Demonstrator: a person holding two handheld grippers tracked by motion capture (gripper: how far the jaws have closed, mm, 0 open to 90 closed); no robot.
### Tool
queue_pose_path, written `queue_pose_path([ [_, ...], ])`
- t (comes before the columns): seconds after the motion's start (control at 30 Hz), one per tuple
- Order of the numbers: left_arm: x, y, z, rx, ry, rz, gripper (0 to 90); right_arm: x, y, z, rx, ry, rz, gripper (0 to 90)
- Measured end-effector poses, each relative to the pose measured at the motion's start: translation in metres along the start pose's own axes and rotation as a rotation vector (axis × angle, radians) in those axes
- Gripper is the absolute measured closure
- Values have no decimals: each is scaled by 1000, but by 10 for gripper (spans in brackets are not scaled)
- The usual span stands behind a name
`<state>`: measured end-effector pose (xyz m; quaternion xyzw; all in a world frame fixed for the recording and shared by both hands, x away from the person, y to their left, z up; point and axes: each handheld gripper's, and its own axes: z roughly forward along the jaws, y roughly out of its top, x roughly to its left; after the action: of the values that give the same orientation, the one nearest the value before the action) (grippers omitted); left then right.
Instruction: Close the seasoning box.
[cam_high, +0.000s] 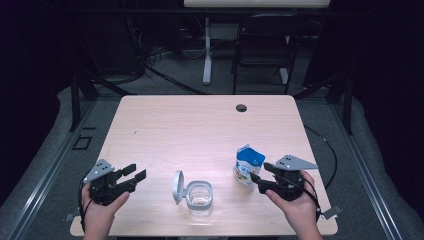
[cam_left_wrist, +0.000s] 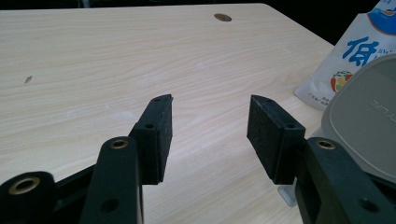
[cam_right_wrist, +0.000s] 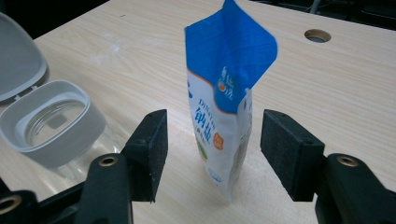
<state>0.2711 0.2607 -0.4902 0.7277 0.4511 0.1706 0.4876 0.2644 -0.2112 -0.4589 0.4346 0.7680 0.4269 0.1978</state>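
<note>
Dark room, black surrounds, chair and desk legs beyond; pale wood-grain counter (cam_high: 200, 125) with 1 round cable hole at the far side.

Right gripper (cam_right_wrist: 212, 149): jaws wide apart, holding nothing. Pouch (cam_right_wrist: 226, 102) stands upright just ahead of it, lined up with the gap between the 2 flat black foam pads but not yet between them; no contact. Pouch is soft glossy film, blue top, white lower part with print, top edge opened and peaked, likely so it can be poured. Judged: approach for a side grasp on the body.

Left gripper (cam_left_wrist: 210, 135): jaws open, empty, pointing over bare counter, seemingly waiting. Jar (cam_high: 200, 197) sits off to its right, between both grippers: clear glass body, rounded-square grey plastic collar, hinged grey lid (cam_high: 177, 186) flipped open and upright. Open mouth faces up, seemingly ready to receive the contents. Jar looks empty.
</note>
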Motion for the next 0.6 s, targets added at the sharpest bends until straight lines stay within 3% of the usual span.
queue_pose_path([
  [0.27, 2, -1, 1, 5, 4, -6, 509, -7, 2, 15, -9, -1, -7, 390],
  [0.6, 3, -3, 3, 5, 2, -21, 507, -4, -3, 34, -14, -11, -7, 389],
])
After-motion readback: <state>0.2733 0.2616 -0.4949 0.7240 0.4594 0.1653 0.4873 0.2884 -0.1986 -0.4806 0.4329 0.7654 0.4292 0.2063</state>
